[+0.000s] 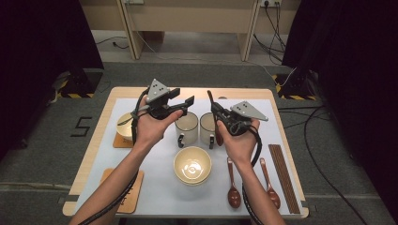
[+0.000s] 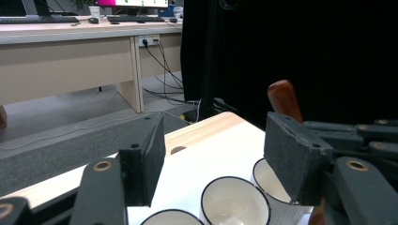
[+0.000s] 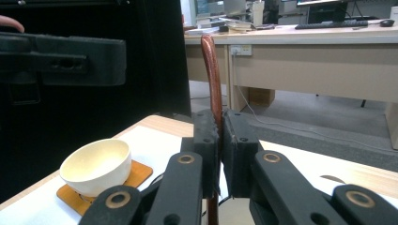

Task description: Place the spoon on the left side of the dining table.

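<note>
Your right gripper's (image 3: 219, 154) fingers (image 3: 205, 140) are clenched on the brown spoon (image 3: 212, 75), gripping it partway along the handle so that its end rises above the pads and the rest hangs below. In the high view that right gripper (image 1: 212, 104) holds the spoon (image 1: 218, 133) up over the right-hand mug (image 1: 207, 127), clear of the table (image 1: 155, 187). Your left gripper's (image 2: 213, 154) fingers (image 2: 148, 150) are released, standing wide with nothing between them, and they face the spoon's raised end (image 2: 283, 99) just beyond the far pad.

The likely trouble is at a handover. The handle is thin, smooth and curved; if the left fingers close off-centre, it may twist or skid out of the pads. Should the right fingers let go before the left ones bite, the spoon would probably drop onto the two mugs (image 2: 233, 202) or the cream bowl (image 1: 192, 165) below and could knock them. The two grippers are already near each other, so coming in crooked may bump jaw against jaw. The bowl on the coaster (image 3: 96, 166) sits well apart and seems safe.
</note>
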A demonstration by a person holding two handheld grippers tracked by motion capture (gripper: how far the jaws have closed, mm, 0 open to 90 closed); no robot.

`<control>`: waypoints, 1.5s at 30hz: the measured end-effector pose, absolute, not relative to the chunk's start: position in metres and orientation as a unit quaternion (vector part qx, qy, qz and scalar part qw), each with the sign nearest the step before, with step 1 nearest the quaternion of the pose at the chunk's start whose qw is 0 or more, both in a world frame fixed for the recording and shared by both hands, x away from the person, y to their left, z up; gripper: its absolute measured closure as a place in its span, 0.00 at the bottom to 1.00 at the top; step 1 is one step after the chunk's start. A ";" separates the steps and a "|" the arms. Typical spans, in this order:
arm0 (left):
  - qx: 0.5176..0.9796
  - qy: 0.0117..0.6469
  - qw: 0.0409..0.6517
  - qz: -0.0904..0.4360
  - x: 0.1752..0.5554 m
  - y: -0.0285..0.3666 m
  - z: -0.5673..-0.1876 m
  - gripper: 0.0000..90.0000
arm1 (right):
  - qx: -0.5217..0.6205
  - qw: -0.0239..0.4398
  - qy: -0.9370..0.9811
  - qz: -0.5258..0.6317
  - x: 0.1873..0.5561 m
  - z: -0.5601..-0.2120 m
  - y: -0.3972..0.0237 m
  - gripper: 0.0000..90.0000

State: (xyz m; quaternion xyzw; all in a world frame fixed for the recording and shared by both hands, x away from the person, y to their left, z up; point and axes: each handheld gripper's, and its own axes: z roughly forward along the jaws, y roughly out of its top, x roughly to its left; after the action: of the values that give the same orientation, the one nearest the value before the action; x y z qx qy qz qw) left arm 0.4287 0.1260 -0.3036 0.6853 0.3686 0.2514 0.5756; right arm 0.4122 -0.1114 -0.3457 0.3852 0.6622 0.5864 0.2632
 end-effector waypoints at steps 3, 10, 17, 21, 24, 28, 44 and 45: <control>0.684 0.369 0.578 0.248 0.431 0.123 -0.302 0.45 | 0.385 0.260 0.663 0.587 0.413 -0.347 -0.109 0.95; 0.686 0.366 0.583 0.238 0.433 0.116 -0.300 0.46 | 0.384 0.257 0.666 0.585 0.415 -0.350 -0.103 0.95; 0.687 0.366 0.585 0.226 0.437 0.108 -0.299 0.48 | 0.379 0.258 0.668 0.585 0.415 -0.349 -0.098 0.95; 0.688 0.366 0.587 0.220 0.438 0.103 -0.299 0.49 | 0.378 0.258 0.670 0.584 0.415 -0.350 -0.096 0.95; 0.689 0.366 0.588 0.214 0.440 0.100 -0.300 0.50 | 0.377 0.256 0.670 0.586 0.415 -0.350 -0.093 0.95; 0.689 0.368 0.589 0.207 0.441 0.097 -0.301 0.53 | 0.373 0.259 0.671 0.586 0.415 -0.350 -0.091 0.95; 0.687 0.375 0.593 0.189 0.445 0.098 -0.306 0.72 | 0.370 0.259 0.668 0.591 0.414 -0.349 -0.086 0.95; 0.688 0.374 0.593 0.189 0.445 0.098 -0.305 0.73 | 0.370 0.260 0.669 0.591 0.414 -0.349 -0.086 0.95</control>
State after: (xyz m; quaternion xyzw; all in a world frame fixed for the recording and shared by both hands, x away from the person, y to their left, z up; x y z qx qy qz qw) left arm 0.4445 0.0980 -0.3055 0.6876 0.3744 0.1887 0.5928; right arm 0.4139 -0.0861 -0.3490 0.3696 0.6686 0.5907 0.2596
